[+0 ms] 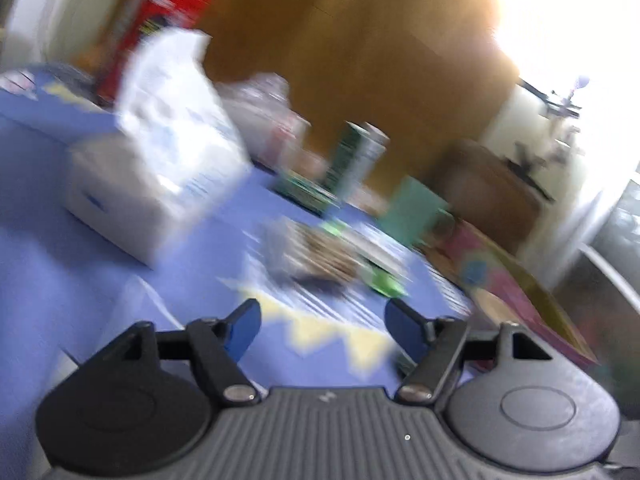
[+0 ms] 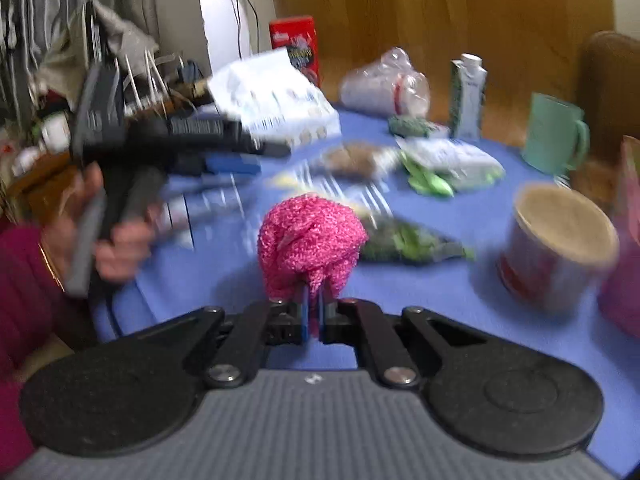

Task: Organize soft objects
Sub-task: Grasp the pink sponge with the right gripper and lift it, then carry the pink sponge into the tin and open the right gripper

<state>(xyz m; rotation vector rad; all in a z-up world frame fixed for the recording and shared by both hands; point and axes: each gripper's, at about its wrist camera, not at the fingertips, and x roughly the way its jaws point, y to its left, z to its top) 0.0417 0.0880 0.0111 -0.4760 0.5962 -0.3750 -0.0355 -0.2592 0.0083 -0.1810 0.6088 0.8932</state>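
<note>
Right tool: nearest the lens, jaws clamped on the lower tail of the pink fuzzy bundle
Pink fuzzy bundle: bulk bulges forward past the fingertips, above the blue desk; whether it hangs free or brushes the cloth I cannot tell
Left tool: jaws apart, nothing between the blue pads; also seen from the right wrist, gripped in the person's hand at far left
Left side of desk: white box with a white printed packet leaning over it; red carton behind
Middle of desk: brown-speckled bag, green-and-white pouch, dark green leafy bag just past the bundle; clear plastic bag and tall drink carton at the back
Right side of desk: teal mug, round tub with tan lid, pink shape at the edge, too blurred to name
Risk, grip: hold looks thin, only a pinch of loose knit; a fast swing could let the bundle slip out
Risk, collision: tub stands near on the right, leafy bag straight ahead; a low carry could knock or drag them
Risk, tools: the two sit close together over the left half; crossing paths could clash
Risk, view: heavy blur in both views, placement hard to judge
In the way: pouches crowd the desk centre, little bare cloth for setting down
</note>
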